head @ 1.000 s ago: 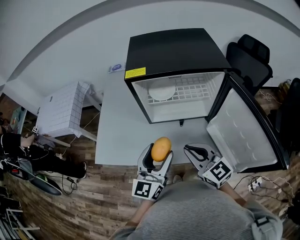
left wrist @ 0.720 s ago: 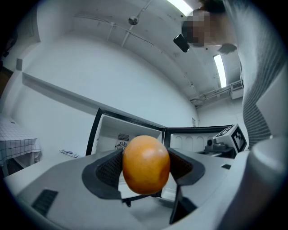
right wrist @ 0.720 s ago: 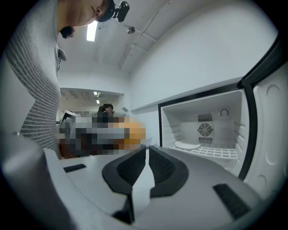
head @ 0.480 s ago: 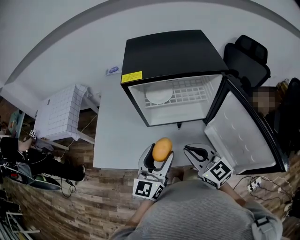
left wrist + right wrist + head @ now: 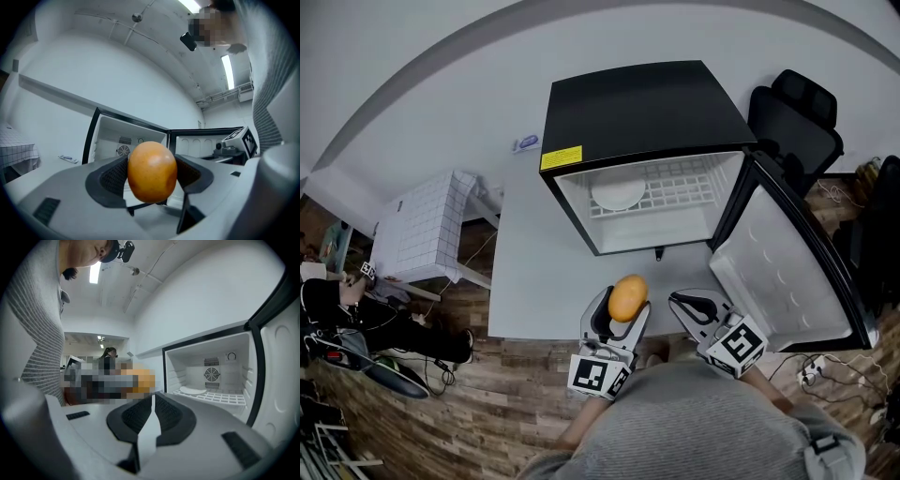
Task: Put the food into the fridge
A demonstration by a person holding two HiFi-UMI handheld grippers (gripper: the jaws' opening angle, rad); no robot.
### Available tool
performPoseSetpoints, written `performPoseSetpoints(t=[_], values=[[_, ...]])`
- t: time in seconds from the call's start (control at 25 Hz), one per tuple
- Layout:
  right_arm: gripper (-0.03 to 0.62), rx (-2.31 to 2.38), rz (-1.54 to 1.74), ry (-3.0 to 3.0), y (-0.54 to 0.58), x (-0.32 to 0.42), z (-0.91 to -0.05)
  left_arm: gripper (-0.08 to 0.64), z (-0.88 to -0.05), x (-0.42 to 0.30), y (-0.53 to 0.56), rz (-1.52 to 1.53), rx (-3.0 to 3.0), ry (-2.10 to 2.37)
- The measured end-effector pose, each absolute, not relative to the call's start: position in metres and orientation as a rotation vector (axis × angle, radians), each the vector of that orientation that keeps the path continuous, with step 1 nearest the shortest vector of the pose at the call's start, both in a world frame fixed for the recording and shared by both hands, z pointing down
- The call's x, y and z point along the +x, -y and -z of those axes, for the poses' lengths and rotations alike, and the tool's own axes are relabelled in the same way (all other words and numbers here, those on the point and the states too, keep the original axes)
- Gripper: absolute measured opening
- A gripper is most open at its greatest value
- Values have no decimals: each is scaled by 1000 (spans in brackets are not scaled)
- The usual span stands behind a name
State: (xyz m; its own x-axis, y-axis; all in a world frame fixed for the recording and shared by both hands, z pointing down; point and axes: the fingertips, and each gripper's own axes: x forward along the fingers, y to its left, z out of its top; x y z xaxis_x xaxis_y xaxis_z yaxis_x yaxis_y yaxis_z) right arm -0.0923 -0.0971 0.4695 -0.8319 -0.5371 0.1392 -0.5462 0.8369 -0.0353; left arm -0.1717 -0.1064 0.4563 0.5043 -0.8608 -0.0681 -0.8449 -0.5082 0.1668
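At the far left a white tiled box [image 5: 422, 230] stands on the wood floor beside the grey table [image 5: 534, 281]. A small blue-and-white item [image 5: 525, 142] lies on the table near the fridge's left rear corner. The left gripper [image 5: 617, 314] hangs at the table's near edge, its jaws clamped on an orange fruit [image 5: 628, 297] held up in the air, well short of the fridge. The black fridge [image 5: 642, 103] sits on the table with its opening facing the grippers. Inside it, a white plate [image 5: 617, 194] lies on the left part of the wire shelf [image 5: 689, 187]. The right gripper [image 5: 682, 302] is just beside the left one, its pads [image 5: 168, 416] pressed together on nothing. The door [image 5: 787, 262] is swung wide open to the right. A black chair [image 5: 797, 117] stands behind it.
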Motion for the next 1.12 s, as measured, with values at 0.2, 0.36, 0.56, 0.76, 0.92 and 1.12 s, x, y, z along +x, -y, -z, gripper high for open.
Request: performPoseSetpoints(t=[0.2,0.36,0.56,0.76,0.92,1.12], values=[[14,822,-102,2899,99,-93,-468,318,-452,-170,118,200,2643,1505],[14,830,-119,2895,105,-89,-467,318,-449,-171,133,176,2659,1527],[14,832,-113,2898,111,-85,-468,318,-443,-169,152,144,2704,1534],[14,831,-122,2897,113,-83,-471,318,-443,-167,172,129,2736,1531],[14,835,-134,2894,113,-80,-474,318,-444,-165,190,105,2743,1535],[12,838,-148,2891,116,-78,-475,318,-447,-165,216,73,2738,1552]])
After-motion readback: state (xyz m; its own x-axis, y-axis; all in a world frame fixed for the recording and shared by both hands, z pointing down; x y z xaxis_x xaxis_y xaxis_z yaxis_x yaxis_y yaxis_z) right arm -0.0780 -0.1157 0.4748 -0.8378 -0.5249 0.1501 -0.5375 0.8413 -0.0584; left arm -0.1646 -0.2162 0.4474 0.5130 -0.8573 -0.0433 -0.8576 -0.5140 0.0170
